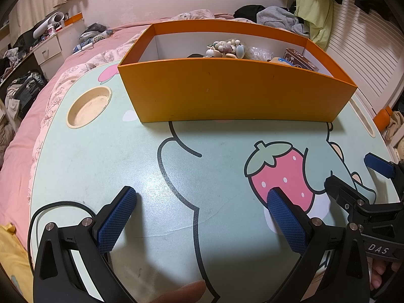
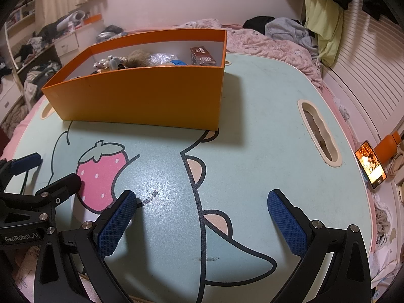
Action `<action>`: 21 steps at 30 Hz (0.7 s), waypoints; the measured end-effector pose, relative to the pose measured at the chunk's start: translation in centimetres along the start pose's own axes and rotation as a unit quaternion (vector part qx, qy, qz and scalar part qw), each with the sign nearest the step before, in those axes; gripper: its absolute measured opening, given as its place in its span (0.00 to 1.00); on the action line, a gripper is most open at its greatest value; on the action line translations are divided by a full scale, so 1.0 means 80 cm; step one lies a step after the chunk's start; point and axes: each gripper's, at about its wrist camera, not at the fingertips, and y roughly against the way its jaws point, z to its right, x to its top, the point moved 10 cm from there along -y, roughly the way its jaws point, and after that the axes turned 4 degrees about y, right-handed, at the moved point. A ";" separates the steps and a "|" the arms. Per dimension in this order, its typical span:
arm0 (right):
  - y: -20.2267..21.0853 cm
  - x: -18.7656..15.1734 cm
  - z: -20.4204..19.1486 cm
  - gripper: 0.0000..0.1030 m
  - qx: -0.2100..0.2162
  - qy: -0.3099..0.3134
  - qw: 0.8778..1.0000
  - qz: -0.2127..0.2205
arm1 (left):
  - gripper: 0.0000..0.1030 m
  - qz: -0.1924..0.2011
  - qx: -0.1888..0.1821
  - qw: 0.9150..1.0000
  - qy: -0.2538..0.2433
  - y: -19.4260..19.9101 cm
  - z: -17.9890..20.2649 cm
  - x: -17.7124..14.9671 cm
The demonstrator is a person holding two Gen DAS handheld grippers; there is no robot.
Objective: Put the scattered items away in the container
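An orange open-top box [image 1: 237, 93] stands at the far side of a pale green lap table [image 1: 121, 156] with a strawberry print. Inside it lie a cluster of beads [image 1: 227, 48], a clear plastic bag [image 1: 257, 51] and a small brown carton [image 1: 300, 59]. The right wrist view shows the same box [image 2: 141, 96], with a fuzzy brown item [image 2: 137, 58] and the carton [image 2: 203, 55] in it. My left gripper [image 1: 202, 194] hovers open over the table in front of the box, with nothing between its blue pads. My right gripper [image 2: 202, 197] is beside it, also open and holding nothing.
The table has a round cup recess [image 1: 88, 106] at the left and a slot handle [image 2: 319, 136] at the right. It rests on a pink bed with piled clothes [image 1: 277, 17] behind. A lit phone [image 2: 371, 164] and an orange bottle [image 2: 388, 146] lie off the right edge.
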 end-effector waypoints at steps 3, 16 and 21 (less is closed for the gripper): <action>0.000 0.000 0.000 1.00 0.001 0.001 1.000 0.000 | 1.00 0.000 0.001 1.000 0.001 0.000 0.000 0.000; 0.000 -0.001 -0.001 1.00 0.004 0.004 1.000 0.000 | 1.00 -0.005 0.003 1.000 -0.002 0.003 -0.006 -0.003; 0.000 -0.001 -0.001 1.00 0.006 0.005 1.000 0.001 | 1.00 -0.016 0.006 1.000 0.008 0.003 -0.007 0.001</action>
